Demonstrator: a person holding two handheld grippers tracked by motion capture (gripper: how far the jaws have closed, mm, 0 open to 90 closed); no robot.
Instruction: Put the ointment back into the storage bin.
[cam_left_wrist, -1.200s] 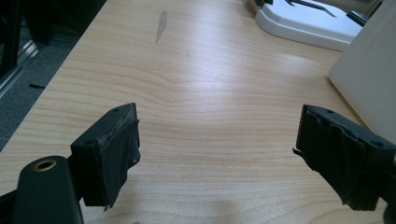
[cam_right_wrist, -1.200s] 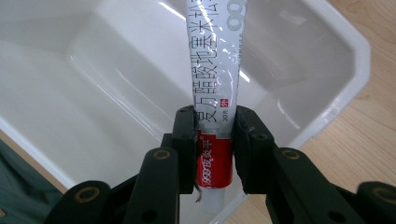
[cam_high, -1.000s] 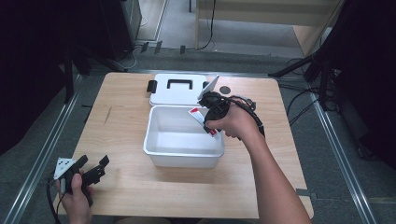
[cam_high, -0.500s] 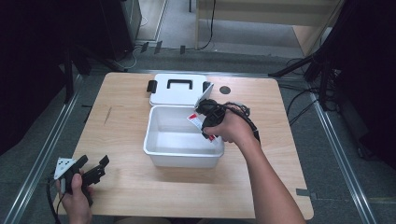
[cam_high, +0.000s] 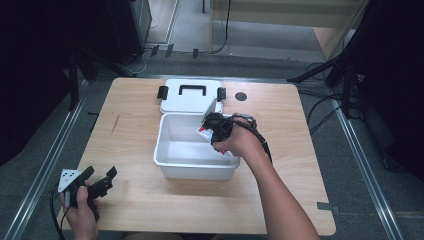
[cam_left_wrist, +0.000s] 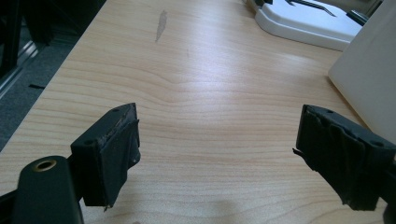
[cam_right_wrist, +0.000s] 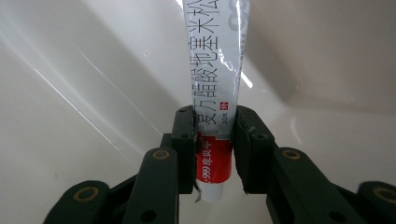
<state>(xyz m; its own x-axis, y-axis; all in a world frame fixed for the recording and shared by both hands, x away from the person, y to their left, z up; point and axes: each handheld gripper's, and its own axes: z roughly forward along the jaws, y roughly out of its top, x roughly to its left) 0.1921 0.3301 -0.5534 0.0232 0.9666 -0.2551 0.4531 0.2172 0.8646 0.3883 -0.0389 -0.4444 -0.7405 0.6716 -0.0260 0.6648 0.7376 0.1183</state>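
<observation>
A white plastic bin (cam_high: 165, 159) stands at the middle of the wooden table. My right gripper (cam_high: 216, 131) hangs over the bin's right side, shut on a white ointment tube with a red band (cam_right_wrist: 217, 84), which points down into the bin (cam_right_wrist: 93, 70). The tube's red end (cam_high: 202, 132) peeks out beside the hand. The left gripper (cam_high: 95, 181) rests open at the table's front left corner, its jaws wide apart over bare wood (cam_left_wrist: 215, 107), with nothing between them.
The bin's white lid (cam_high: 190, 95) with a black handle and side clips lies flat behind the bin; its edge (cam_left_wrist: 303, 21) appears far off in the left gripper view. A round hole (cam_high: 241, 96) sits in the tabletop to the lid's right.
My right gripper has moved left and down with the tube, from above the bin's right rim to inside the bin. The left gripper has stayed still.
</observation>
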